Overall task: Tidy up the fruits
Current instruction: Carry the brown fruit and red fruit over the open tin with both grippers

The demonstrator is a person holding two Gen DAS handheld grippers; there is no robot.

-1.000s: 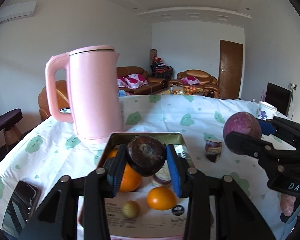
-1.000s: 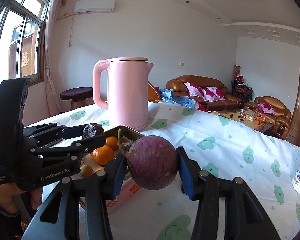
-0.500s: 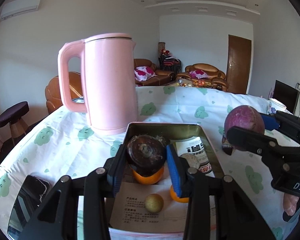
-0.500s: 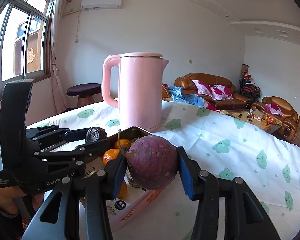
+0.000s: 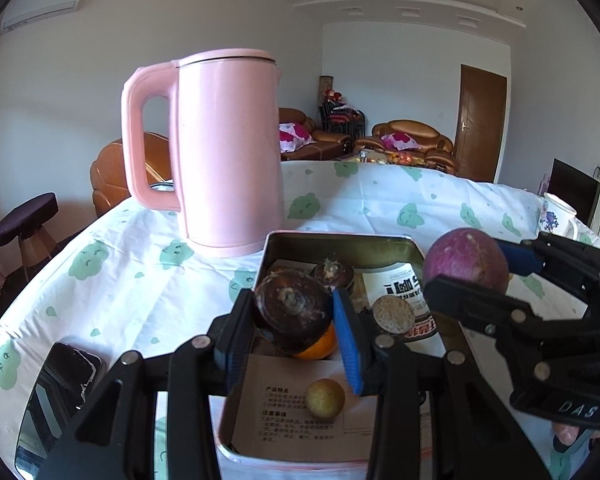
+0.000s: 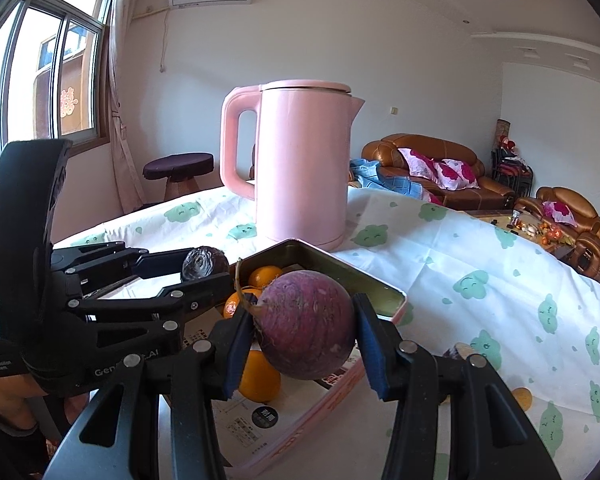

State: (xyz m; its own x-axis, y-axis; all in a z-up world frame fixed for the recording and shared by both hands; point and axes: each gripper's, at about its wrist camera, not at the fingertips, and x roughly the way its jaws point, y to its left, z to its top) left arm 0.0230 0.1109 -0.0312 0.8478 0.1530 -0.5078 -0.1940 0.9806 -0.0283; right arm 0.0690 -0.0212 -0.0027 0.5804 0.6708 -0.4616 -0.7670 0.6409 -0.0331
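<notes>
Both hands loaded over the tin, so here is where it could slip; nearest the left wrist camera, the left gripper (image 5: 294,322) has its blue pads pinching a dark brown fruit (image 5: 290,314) from both sides, held above the tin tray (image 5: 342,240) and just over an orange (image 5: 318,346); let go from there and it lands on that rounded orange and may roll, perhaps knocking the small yellow-green fruit (image 5: 325,398) at six o'clock on the paper liner; at three o'clock the right gripper (image 6: 300,332) has its jaws clamped on a purple round fruit (image 6: 306,326), a plump, smooth thing gripped across its widest part (a grip like that can squirt out if the pads ease unevenly); in the right wrist view it hangs over the tray's near right rim, not clearly inside, so a drop now might strike the rim and tumble onto the tablecloth (image 6: 480,264); the two tools sit close together over one small tin, and I'd judge a clash of fingers likely if both descend at once; further in, another dark fruit (image 5: 334,274) and a round biscuit-like disc (image 5: 393,314) crowd the floor; at twelve o'clock, just beyond the tray's far wall, the pink kettle (image 5: 228,152) stands upright, near enough for an overshooting push to nudge it.
</notes>
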